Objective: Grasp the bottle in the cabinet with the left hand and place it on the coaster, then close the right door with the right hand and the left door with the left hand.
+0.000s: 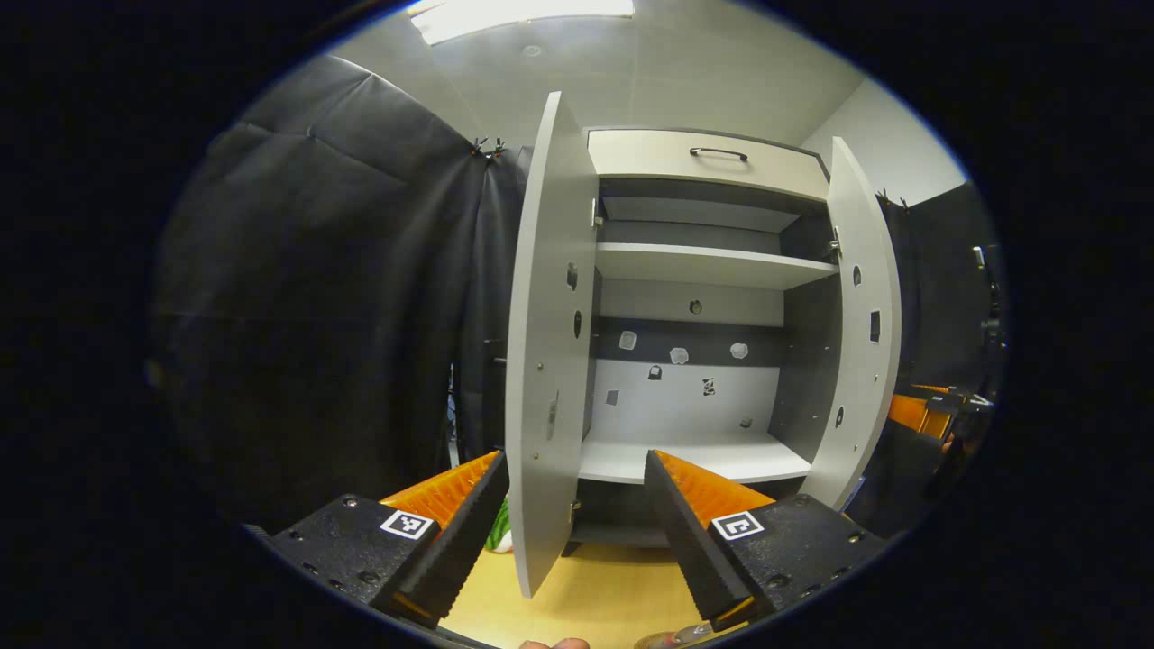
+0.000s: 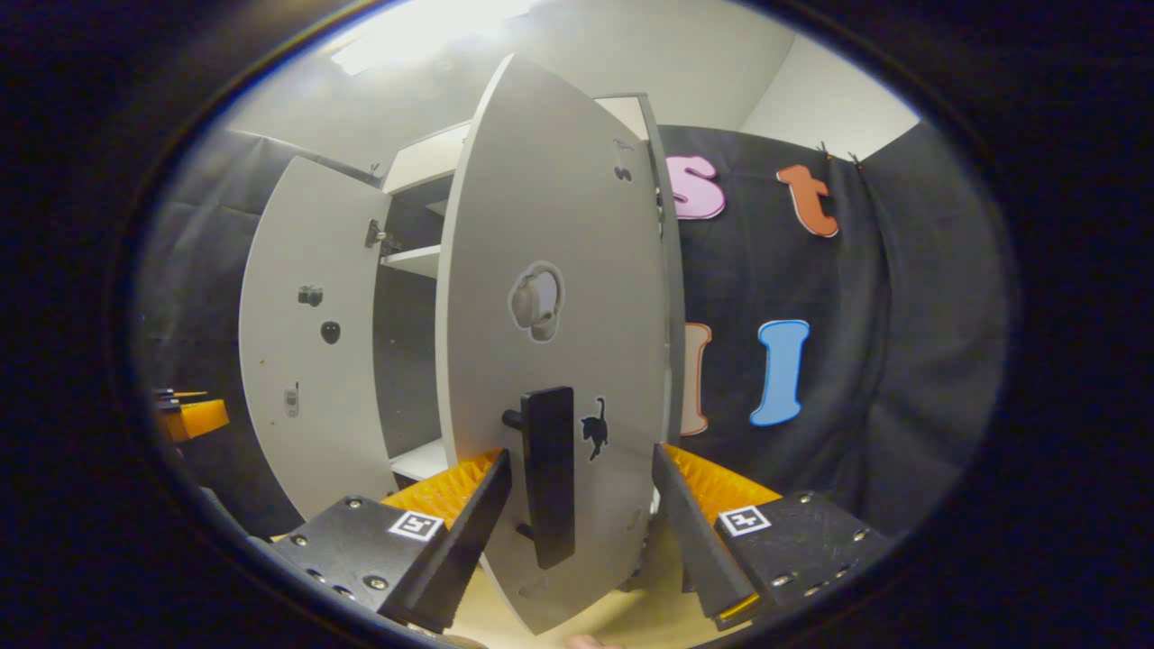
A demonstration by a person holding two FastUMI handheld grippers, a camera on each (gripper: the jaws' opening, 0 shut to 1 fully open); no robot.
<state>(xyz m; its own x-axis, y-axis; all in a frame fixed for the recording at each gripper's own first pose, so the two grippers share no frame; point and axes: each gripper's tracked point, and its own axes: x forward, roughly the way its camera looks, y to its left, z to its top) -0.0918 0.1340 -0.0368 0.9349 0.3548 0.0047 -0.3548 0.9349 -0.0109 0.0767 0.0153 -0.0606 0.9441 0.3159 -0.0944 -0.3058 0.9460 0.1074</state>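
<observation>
The white cabinet [image 1: 694, 455] stands with both doors swung out, and its shelves hold no bottle. The left door [image 1: 541, 361] is edge-on to me and rises between the fingers of my open left gripper [image 1: 572, 464]. A green and white thing [image 1: 499, 534] peeks out low behind that door on the wooden tabletop; it is too hidden to name. In the right gripper view, the right door's outer face [image 2: 550, 270] is close in front. Its black handle [image 2: 548, 473] lies between the spread fingers of my open right gripper [image 2: 579, 455], which do not press on it.
A drawer with a dark handle [image 1: 718, 153] tops the cabinet. Black cloth walls hang on both sides. The right gripper [image 1: 929, 410] appears far off beyond the right door [image 1: 861, 315]. The left gripper [image 2: 185, 416] shows past the left door's inner face [image 2: 306, 342].
</observation>
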